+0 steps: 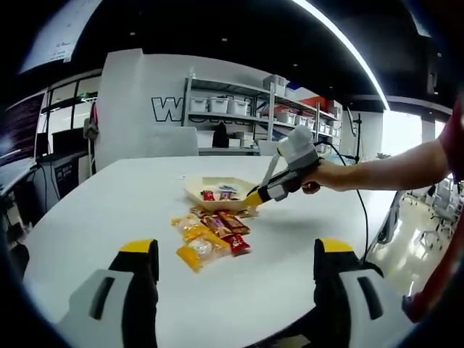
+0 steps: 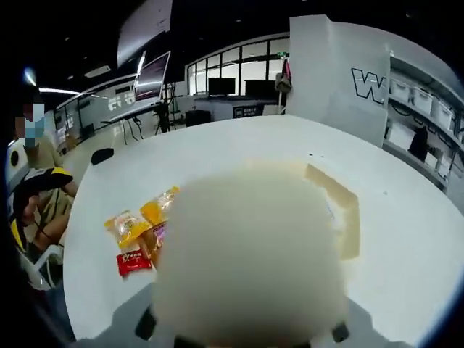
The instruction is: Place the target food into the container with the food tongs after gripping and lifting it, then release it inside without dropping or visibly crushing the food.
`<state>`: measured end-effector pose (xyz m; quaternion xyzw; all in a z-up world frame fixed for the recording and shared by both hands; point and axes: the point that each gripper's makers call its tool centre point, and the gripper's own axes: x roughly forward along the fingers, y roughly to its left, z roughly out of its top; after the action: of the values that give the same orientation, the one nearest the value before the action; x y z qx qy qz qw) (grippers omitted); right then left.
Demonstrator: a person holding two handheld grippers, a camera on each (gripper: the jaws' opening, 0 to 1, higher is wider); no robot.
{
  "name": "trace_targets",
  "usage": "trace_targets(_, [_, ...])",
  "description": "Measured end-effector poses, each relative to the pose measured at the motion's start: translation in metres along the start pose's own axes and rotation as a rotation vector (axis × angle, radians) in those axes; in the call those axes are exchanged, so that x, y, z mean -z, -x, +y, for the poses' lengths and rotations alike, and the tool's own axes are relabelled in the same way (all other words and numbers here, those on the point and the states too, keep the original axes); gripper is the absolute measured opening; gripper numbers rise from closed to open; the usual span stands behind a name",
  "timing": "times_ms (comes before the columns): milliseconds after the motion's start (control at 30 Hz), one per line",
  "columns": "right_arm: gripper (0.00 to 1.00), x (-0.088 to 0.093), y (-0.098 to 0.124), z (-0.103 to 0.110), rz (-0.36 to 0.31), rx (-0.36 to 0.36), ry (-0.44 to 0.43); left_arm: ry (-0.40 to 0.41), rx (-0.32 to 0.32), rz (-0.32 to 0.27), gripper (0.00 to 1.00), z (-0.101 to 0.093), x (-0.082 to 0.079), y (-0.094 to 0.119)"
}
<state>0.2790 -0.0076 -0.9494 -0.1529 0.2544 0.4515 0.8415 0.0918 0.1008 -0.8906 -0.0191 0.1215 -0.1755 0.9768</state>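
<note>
A cream hexagonal tray [image 1: 197, 190] holds a few snack packets at mid-table. In front of it lies a pile of orange, yellow and red snack packets [image 1: 210, 235]. My left gripper [image 1: 235, 250] is open and empty, low and well short of the pile. A hand holds my right gripper [image 1: 255, 196] with its yellow tips at the tray's right rim. In the right gripper view a large pale blurred round mass [image 2: 246, 254] hides the jaws; behind it show the tray [image 2: 346, 210] and the packets [image 2: 138, 232].
The wide white table [image 1: 109, 203] has a far edge near shelving with bins [image 1: 232, 109]. A cable [image 1: 362, 210] trails from the right gripper. A seated person and the left gripper [image 2: 36, 190] are at the left of the right gripper view.
</note>
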Motion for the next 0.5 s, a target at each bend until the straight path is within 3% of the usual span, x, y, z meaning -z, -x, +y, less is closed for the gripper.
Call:
trace_targets(333, [0.23, 0.019, 0.019, 0.024, 0.037, 0.019, 0.23, 0.014, 0.02, -0.019, 0.86, -0.006, -0.002, -0.002])
trace_targets(433, [0.23, 0.018, 0.018, 0.022, 0.036, 0.019, 0.215, 0.003, 0.031, -0.02, 0.86, -0.011, -0.004, -0.002])
trace_targets(500, [0.23, 0.016, 0.018, 0.021, 0.031, 0.014, 0.16, -0.003, 0.034, -0.021, 0.86, -0.011, -0.004, 0.0])
